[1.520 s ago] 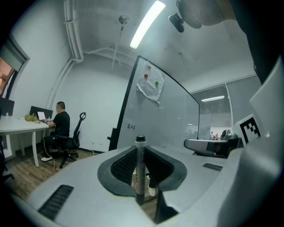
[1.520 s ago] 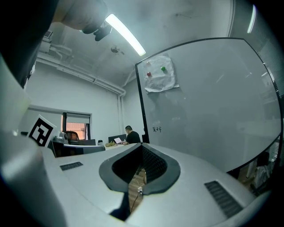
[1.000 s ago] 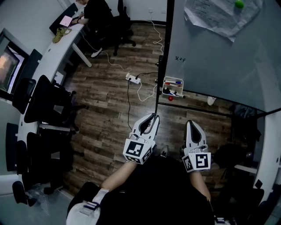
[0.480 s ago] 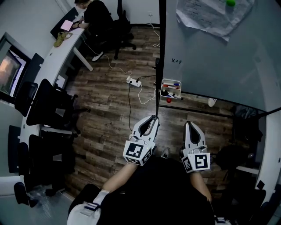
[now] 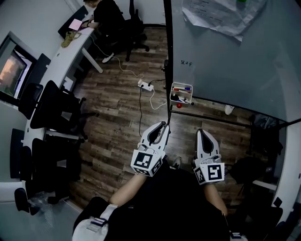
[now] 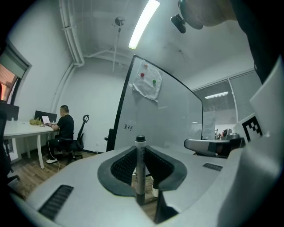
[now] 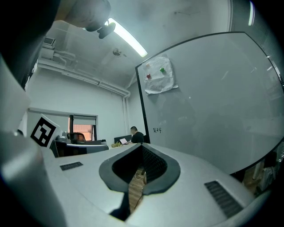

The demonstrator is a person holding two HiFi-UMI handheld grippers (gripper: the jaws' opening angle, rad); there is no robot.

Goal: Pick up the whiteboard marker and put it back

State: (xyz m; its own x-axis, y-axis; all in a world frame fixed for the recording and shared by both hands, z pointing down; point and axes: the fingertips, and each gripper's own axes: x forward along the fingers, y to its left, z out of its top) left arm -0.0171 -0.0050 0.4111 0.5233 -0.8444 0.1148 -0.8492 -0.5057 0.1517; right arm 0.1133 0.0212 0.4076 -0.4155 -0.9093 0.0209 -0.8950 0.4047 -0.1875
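The marker (image 6: 140,168) stands upright between the jaws of the left gripper (image 5: 163,127), which pinch it by the barrel, cap end at 12 o'clock in the left gripper view. In the head view this gripper is held over the wood floor (image 5: 113,117), in front of the person's body. The right gripper (image 5: 202,134) is just beside it at 3 o'clock, its jaws pressed together at the tips on nothing. At 12 o'clock from the left gripper, a white tray (image 5: 172,92) holding other pens hangs at the whiteboard's (image 5: 225,56) lower corner. A power strip (image 5: 144,84) lies at 11 o'clock. Farther that way another person (image 5: 106,12) sits at a desk (image 5: 56,61).
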